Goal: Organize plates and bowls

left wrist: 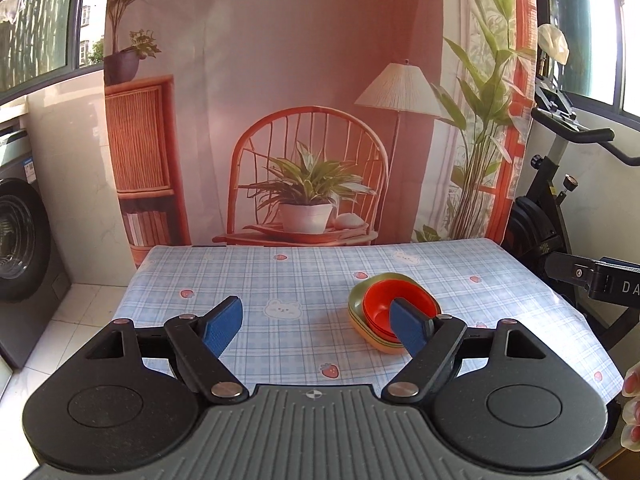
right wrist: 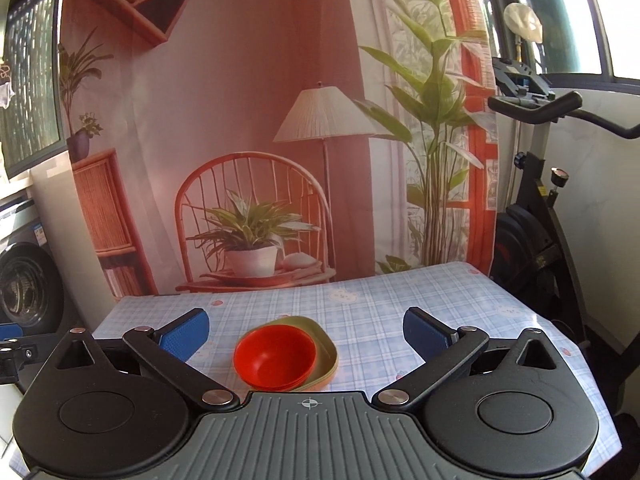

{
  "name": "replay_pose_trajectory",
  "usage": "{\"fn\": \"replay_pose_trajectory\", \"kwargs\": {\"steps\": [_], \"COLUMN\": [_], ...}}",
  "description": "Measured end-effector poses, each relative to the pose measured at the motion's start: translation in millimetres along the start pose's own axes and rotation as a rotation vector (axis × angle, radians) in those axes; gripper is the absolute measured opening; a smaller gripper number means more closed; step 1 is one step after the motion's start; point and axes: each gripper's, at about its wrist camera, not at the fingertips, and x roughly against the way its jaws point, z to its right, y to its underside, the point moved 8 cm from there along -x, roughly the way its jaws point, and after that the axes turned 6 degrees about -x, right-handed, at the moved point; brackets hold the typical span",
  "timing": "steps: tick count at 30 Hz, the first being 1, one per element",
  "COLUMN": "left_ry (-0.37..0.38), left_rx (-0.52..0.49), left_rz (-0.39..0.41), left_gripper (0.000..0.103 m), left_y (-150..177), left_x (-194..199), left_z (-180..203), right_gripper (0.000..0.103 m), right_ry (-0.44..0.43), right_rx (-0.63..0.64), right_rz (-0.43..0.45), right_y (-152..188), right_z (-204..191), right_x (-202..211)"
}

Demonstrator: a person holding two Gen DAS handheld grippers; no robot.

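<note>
Your left gripper has its fingers spread wide and holds nothing, though its right-hand pad overlaps the stack of bowls and plates at the centre right of that frame, and you cannot tell whether it touches. Your right gripper is spread just as wide and empty, with the stack low in the middle of its frame, apart from both pads. There is one stack on the checked surface: red bowls, seemingly two or three though the count is unclear, nested in green and yellow-orange plates.
</note>
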Motion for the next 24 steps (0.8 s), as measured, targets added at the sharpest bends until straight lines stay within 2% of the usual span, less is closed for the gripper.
{"fn": "replay_pose_trajectory", "kwargs": {"steps": [6,13,24], "left_ry": [-0.046,-0.055,-0.065], "left_rx": [0.015,-0.009,-0.003], "left_rz": [0.033,0.087,0.115], "left_gripper": [0.082,0.083,0.083], "left_y": [0.1,-6.8,-13.9], "left_x": [34.9,67.8,85.2], "left_z": [-9.3,-8.0,-7.5], "right_gripper": [0.103,0.103,0.103], "right_ry": [-0.008,-0.020,-0.009], "right_rx": [0.012,0.020,0.007], "right_rz": [0.042,0.089,0.111], "right_y": [-7.0,-16.4,-23.4], "right_z": [-5.1,-11.0,-6.4], "right_x": [42.9,83.6,100.4]}}
